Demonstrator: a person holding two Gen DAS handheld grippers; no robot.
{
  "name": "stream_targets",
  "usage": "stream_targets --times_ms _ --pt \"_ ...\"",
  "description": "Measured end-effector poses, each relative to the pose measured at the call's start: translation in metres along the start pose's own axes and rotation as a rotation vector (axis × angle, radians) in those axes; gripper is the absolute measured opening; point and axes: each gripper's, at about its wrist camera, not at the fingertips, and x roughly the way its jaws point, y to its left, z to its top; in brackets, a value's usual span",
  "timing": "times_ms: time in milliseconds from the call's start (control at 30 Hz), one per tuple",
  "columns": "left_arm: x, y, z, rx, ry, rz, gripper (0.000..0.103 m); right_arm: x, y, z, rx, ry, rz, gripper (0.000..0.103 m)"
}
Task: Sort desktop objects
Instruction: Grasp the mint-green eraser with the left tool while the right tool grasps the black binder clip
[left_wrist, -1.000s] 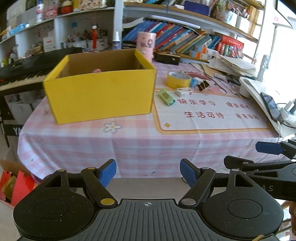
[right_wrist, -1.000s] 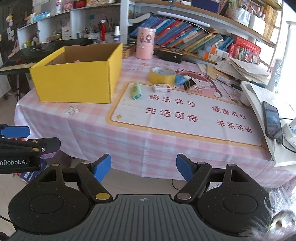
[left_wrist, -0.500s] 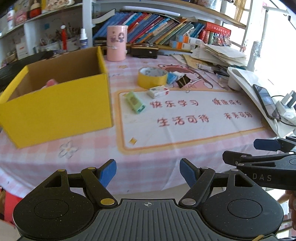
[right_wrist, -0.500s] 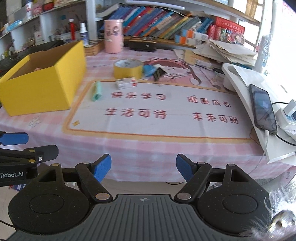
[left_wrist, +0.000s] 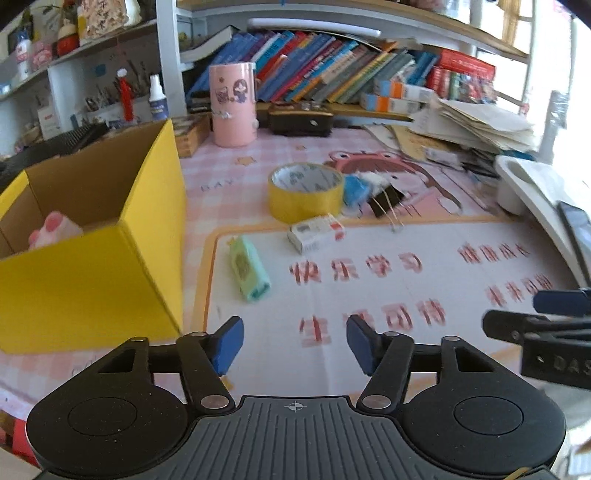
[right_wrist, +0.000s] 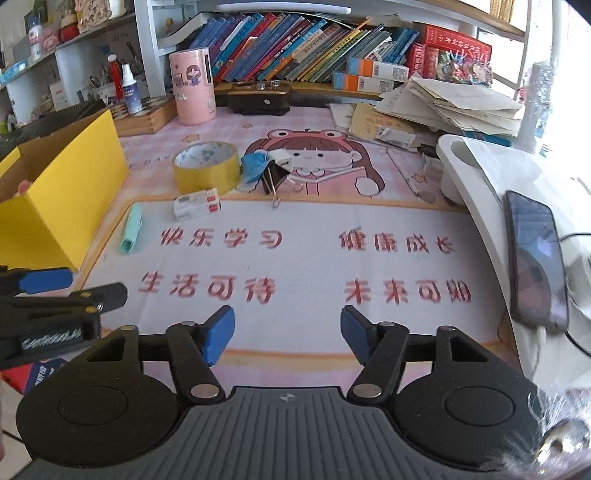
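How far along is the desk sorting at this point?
Barely begun. Done: one pink item lies in the yellow box. In hand: nothing; left gripper and right gripper are empty, jaws just narrowed. Left: green stapler, small white box, tape roll, binder clip.

Green eraser (left_wrist: 249, 272), white box (left_wrist: 316, 233), tape roll (left_wrist: 305, 191) beside yellow box (left_wrist: 92, 280)

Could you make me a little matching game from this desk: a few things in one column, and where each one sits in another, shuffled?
Things:
1. pink toy
2. tape roll
3. green eraser
4. phone

Places:
A. on the white stand at the right
B. inside the yellow box
C. on the mat, closest to the yellow box
D. beside the blue wad and black binder clip

Pairs: 1-B, 2-D, 3-C, 4-A
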Motion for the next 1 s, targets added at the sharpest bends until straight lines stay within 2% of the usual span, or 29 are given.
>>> stream_targets --times_ms 100,167,267,433,533,667,800,933,1000 --pt "0.016 -0.005 0.011 -0.002 -0.006 0.06 0.044 0.011 -0.009 0.011 -0.001 -0.002 0.023 0.06" --pt "0.029 -0.005 0.018 -0.022 0.0 0.114 0.039 0.017 -0.014 0.017 -0.007 -0.003 0.037 0.06" --pt "0.044 -0.002 0.026 -0.06 0.007 0.171 0.037 0.025 -0.02 0.027 -0.026 -0.008 0.056 0.06" --pt "0.066 0.003 0.036 -0.096 0.009 0.224 0.037 0.038 -0.024 0.043 -0.075 -0.014 0.09 0.06" --pt "0.079 0.009 0.04 -0.128 0.031 0.251 0.031 0.048 -0.028 0.053 -0.082 -0.019 0.104 0.06" --pt "0.088 0.012 0.037 -0.154 0.057 0.246 0.024 0.063 -0.033 0.067 -0.076 -0.025 0.12 0.058" --pt "0.086 0.013 0.037 -0.161 0.065 0.23 0.023 0.081 -0.033 0.08 -0.091 -0.04 0.138 0.056" --pt "0.059 0.017 0.04 -0.195 0.0 0.198 0.023 0.106 -0.027 0.092 -0.112 -0.045 0.146 0.048" --pt "0.043 0.018 0.043 -0.213 -0.024 0.142 0.023 0.118 -0.026 0.097 -0.105 -0.034 0.161 0.041"
